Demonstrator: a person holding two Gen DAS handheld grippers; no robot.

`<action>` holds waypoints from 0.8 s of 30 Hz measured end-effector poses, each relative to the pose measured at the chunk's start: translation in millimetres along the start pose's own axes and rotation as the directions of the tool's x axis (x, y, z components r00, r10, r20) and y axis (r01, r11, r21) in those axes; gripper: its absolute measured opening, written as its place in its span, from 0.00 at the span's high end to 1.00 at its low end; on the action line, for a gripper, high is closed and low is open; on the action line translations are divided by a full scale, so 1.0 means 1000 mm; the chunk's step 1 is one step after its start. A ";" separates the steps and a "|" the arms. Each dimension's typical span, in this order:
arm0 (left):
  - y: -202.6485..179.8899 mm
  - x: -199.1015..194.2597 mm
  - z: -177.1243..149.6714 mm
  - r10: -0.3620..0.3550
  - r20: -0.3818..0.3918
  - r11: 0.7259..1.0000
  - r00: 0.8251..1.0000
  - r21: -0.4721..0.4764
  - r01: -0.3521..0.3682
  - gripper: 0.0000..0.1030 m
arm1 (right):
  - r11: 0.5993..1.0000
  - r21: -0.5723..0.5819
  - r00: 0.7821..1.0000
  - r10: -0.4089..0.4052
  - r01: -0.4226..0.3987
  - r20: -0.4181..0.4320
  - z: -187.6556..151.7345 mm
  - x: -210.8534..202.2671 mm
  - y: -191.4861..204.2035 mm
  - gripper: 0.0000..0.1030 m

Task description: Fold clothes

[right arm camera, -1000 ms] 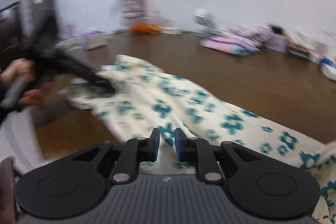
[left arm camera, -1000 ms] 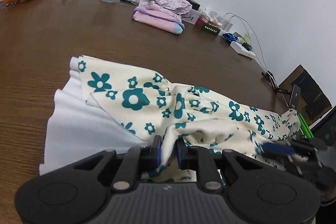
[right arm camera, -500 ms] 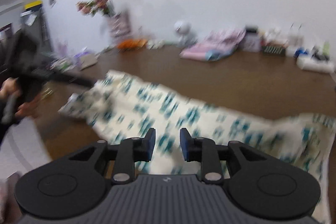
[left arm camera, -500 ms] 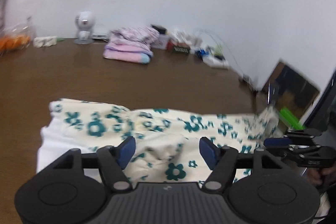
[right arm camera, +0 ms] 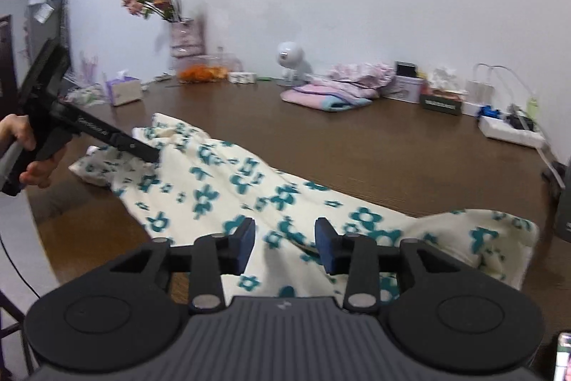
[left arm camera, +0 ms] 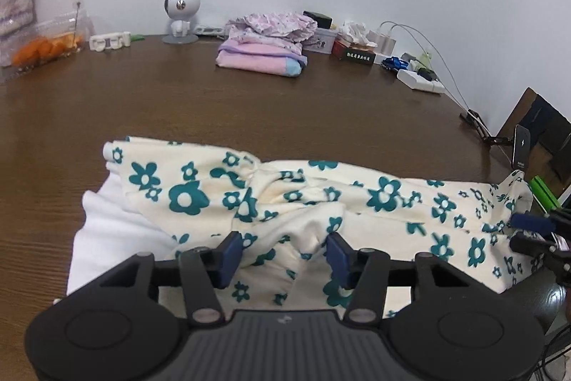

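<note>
Cream floral garment (left arm camera: 321, 202) on table (left arm camera: 249, 102) | both tongs spread | labels unreadable

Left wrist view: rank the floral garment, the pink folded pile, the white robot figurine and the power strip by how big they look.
1. Floral garment, by far the largest, though it lies nearest the camera.
2. Pink folded pile.
3. White robot figurine and power strip look alike; too close to rank.
</note>
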State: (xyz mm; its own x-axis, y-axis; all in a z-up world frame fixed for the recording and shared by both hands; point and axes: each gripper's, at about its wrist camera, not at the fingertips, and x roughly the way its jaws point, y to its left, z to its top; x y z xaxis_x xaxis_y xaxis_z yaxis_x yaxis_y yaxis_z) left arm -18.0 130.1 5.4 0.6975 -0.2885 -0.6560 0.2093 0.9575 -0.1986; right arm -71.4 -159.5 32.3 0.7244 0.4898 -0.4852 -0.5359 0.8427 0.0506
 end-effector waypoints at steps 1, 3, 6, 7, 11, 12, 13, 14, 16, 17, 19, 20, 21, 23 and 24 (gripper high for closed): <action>-0.003 -0.002 0.002 0.003 0.007 1.000 1.000 0.002 -0.003 0.50 | 1.000 0.002 1.000 0.019 -0.019 -0.002 0.002 0.002 0.000 0.65; -0.010 -0.006 0.005 0.009 0.021 1.000 1.000 0.004 -0.009 0.50 | 1.000 0.000 1.000 0.025 -0.025 -0.002 0.006 0.011 0.002 0.67; -0.018 -0.007 0.009 0.004 0.054 1.000 0.999 -0.001 -0.004 0.44 | 0.999 0.044 0.998 0.017 -0.014 -0.059 0.011 0.038 -0.003 0.75; -0.021 -0.003 0.008 0.007 0.049 1.000 0.999 -0.004 -0.007 0.41 | 0.997 0.079 0.995 0.023 -0.015 -0.093 0.010 0.045 -0.007 0.83; -0.033 0.014 0.002 0.027 0.027 1.000 0.999 0.008 -0.027 0.41 | 0.987 0.157 0.988 0.047 -0.024 -0.149 0.006 0.045 -0.016 0.95; -0.036 0.019 0.000 0.037 0.020 0.999 0.999 0.020 -0.038 0.41 | 0.987 0.159 0.987 0.047 -0.023 -0.151 0.005 0.041 -0.016 0.95; -0.035 0.022 -0.001 0.048 0.014 0.999 0.999 0.013 -0.048 0.41 | 0.987 0.157 0.990 0.050 -0.029 -0.132 0.004 0.035 -0.016 0.94; -0.034 0.024 -0.002 0.054 0.006 0.999 0.999 -0.001 -0.054 0.41 | 0.987 0.154 0.993 0.053 -0.036 -0.110 0.003 0.028 -0.016 0.90; -0.028 0.028 -0.003 0.065 -0.009 0.997 0.998 -0.034 -0.066 0.41 | 0.989 0.127 0.994 0.089 -0.079 -0.068 0.003 0.012 -0.017 0.57; -0.024 0.030 -0.003 0.072 -0.018 0.996 0.997 -0.049 -0.073 0.41 | 0.990 0.109 0.994 0.097 -0.091 -0.051 0.003 0.008 -0.016 0.36; -0.018 0.032 -0.004 0.069 -0.028 0.994 0.997 -0.082 -0.071 0.41 | 0.992 0.064 0.993 0.108 -0.105 -0.039 0.005 0.009 -0.011 0.35; -0.015 0.033 -0.005 0.066 -0.029 0.993 0.997 -0.095 -0.068 0.41 | 0.993 0.049 0.993 0.110 -0.107 -0.054 0.006 0.014 -0.007 0.40; -0.014 0.032 -0.006 0.064 -0.027 0.993 0.998 -0.095 -0.066 0.41 | 0.994 0.055 0.992 0.102 -0.098 -0.079 0.006 0.022 -0.005 0.47; -0.014 0.032 -0.007 0.070 -0.024 0.994 0.997 -0.079 -0.072 0.40 | 0.994 0.078 0.989 0.087 -0.078 -0.118 0.005 0.035 -0.001 0.87; -0.014 0.031 -0.008 0.074 -0.021 0.995 0.997 -0.069 -0.076 0.40 | 0.993 0.095 0.988 0.081 -0.069 -0.129 0.005 0.040 -0.001 0.88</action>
State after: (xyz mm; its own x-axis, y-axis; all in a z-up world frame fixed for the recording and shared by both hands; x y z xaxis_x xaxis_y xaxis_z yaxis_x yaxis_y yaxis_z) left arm -5.2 107.8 -18.2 0.6964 -0.2164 -0.6842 0.1081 0.9742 -0.1980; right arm -40.1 -139.4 16.9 0.6170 0.5233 -0.5878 -0.5409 0.8245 0.1662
